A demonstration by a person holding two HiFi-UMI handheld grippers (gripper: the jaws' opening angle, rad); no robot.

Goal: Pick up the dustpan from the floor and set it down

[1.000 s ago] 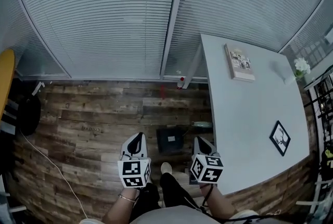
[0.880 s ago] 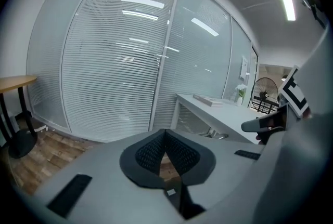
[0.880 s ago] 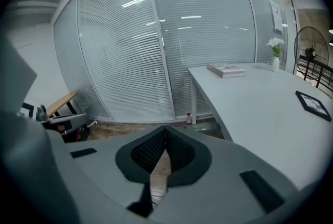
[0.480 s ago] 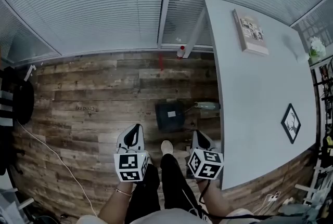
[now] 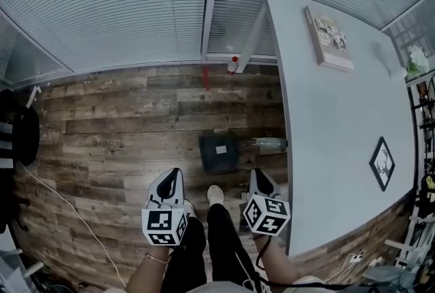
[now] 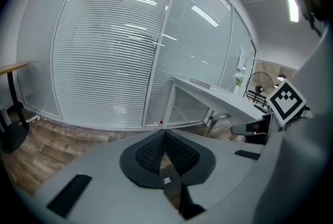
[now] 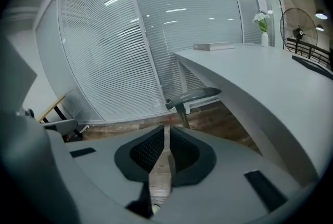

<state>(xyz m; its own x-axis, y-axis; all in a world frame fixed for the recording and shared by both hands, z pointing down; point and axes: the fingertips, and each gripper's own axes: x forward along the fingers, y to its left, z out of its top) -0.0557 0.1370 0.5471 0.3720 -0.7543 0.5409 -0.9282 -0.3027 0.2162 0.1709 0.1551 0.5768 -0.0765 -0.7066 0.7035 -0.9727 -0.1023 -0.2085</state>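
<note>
Tools first: the left tool and the right tool hang either side of your legs, tips aimed down at the floor. Each has its jaws pressed together on nothing, and neither touches anything.

What has changed over the last second is your view. It has tipped further onto the floor, so the dustpan, which sat level with the tool tips and between them, now lies just ahead of them, beyond your shoe. It stands on the boards, apart from both tools. Its pale handle reaches toward the edge of the tabletop, nearer your right tool.

I judge the pickup not yet begun: you are closing in, and a tool must open before it can take that handle. Mind the tabletop edge right beside the handle. Behind the dustpan, the blinds close off the floor.
</note>
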